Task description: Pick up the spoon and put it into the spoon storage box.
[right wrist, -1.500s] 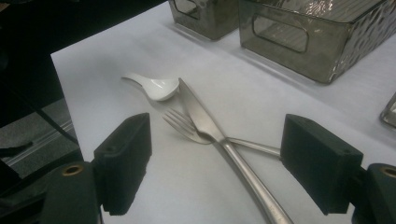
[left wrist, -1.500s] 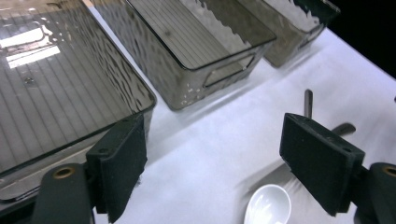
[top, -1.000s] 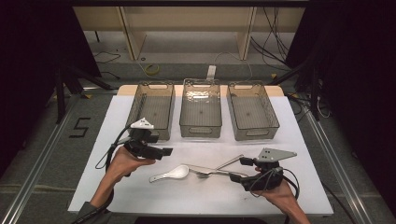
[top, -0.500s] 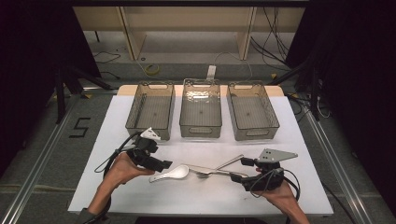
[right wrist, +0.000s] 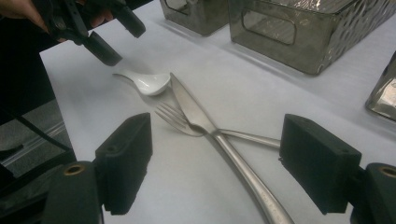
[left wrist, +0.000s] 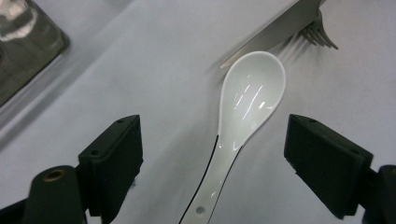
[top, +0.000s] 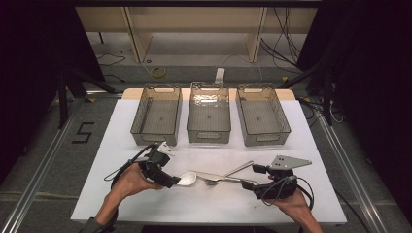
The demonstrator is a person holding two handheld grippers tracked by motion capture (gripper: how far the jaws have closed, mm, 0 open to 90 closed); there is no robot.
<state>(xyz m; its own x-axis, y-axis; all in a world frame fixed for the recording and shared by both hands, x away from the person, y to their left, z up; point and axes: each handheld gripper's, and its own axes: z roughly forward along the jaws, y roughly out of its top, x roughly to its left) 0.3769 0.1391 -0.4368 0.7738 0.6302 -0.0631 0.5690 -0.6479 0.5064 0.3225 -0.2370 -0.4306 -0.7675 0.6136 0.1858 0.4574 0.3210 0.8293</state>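
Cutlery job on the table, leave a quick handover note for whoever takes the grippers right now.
Left gripper: open, jaws either side of the white spoon, pads not touching it.
Right gripper: open, jaws either side of the knife handle, not gripping.
Knife lies across the fork; its tip is right beside the spoon bowl.
Three bins at the far side of the table look empty.
Done: nothing sorted yet.
Left: probably close on the spoon, then move each piece of cutlery to a bin.

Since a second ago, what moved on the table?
The left tongs came down toward the white spoon, open around its handle without gripping. The right tongs, knife, fork and three bins stayed put.
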